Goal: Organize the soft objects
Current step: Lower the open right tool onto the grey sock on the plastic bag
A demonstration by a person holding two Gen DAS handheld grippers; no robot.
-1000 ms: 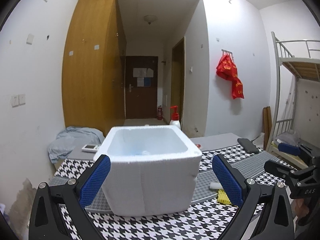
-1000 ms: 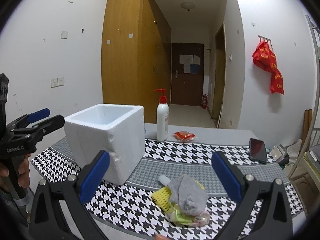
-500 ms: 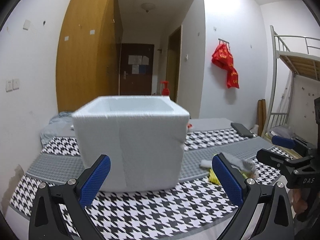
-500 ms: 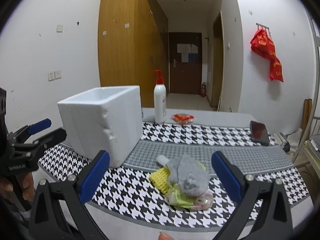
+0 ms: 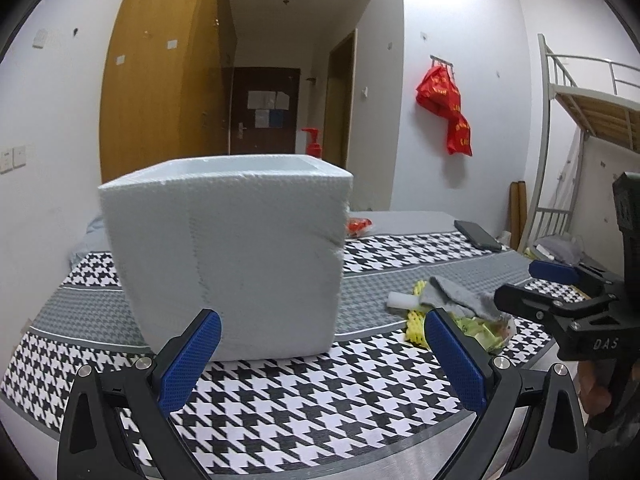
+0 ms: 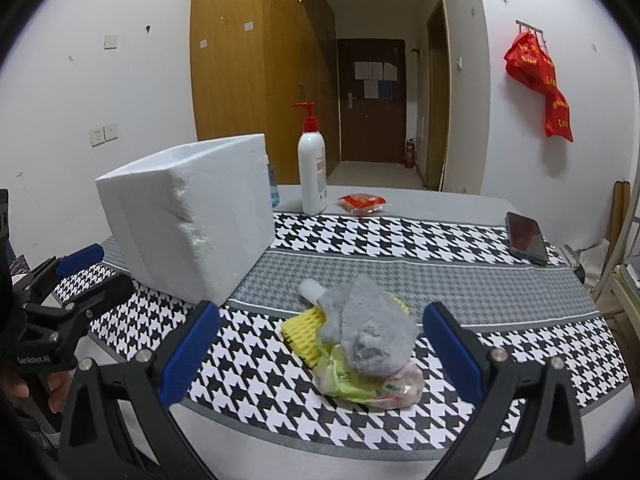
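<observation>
We see even, soft indoor light from above, with faint shadows. Both fisheye views bend walls and darken at the corners. The white square foam box (image 5: 228, 256) looks slightly soft up close.

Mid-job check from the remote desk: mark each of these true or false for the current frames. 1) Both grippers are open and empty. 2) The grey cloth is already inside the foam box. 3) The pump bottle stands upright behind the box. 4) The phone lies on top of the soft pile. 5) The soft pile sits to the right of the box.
1) True. The left gripper and the right gripper both stand wide open and hold nothing.
2) False. The grey cloth lies on the pile on the table, outside the foam box.
3) True. The pump bottle stands upright at the far side.
4) False. The phone lies flat near the table's far right edge, apart from the pile.
5) True.
</observation>
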